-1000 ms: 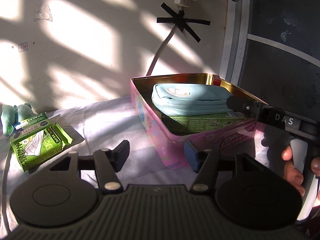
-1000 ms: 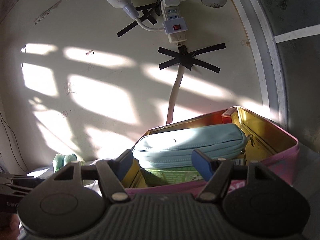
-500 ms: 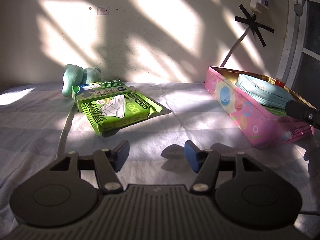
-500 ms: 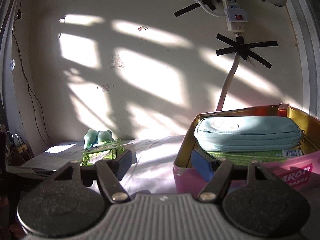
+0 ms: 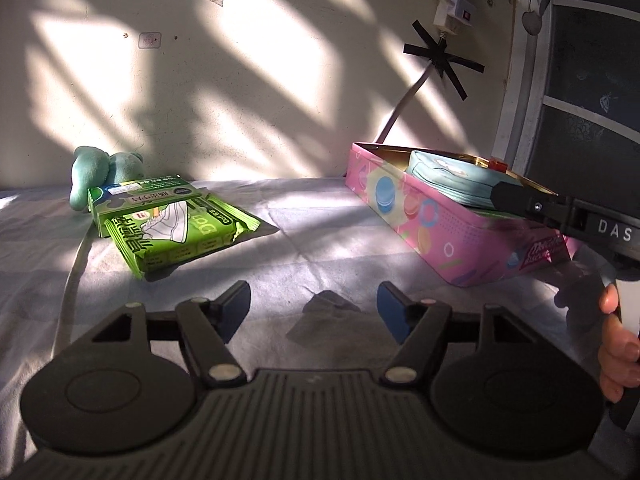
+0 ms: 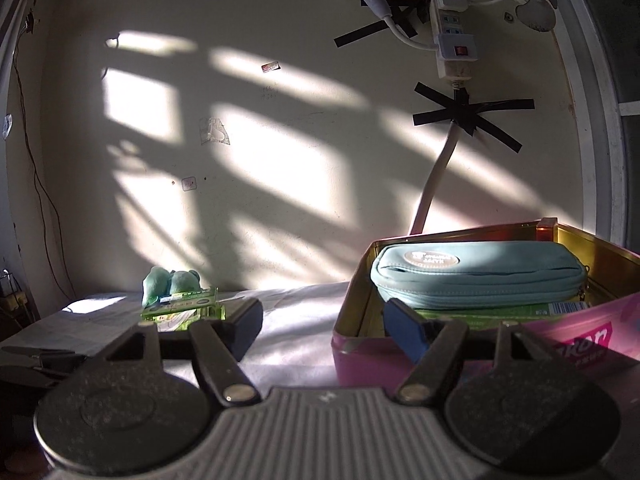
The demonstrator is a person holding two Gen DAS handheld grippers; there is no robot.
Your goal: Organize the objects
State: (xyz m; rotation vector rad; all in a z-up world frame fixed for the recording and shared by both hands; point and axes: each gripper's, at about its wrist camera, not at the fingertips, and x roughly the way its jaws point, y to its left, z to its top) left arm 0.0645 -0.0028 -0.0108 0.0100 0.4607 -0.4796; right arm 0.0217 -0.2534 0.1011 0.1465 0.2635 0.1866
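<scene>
As both grippers' fingers stand spread — empty | green packet (image 5: 176,232) ahead-left | left fingers (image 5: 234,308) just widened

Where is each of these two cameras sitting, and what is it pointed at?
Left wrist: rides on the left gripper, open, jaws just widened, facing green packets and plush toy; a hand shows at the right edge.
Right wrist: rides on the right gripper, open, facing the pink tin holding a blue pouch.
Shared: tin, pouch, packets, toy, taped wall cable.
</scene>
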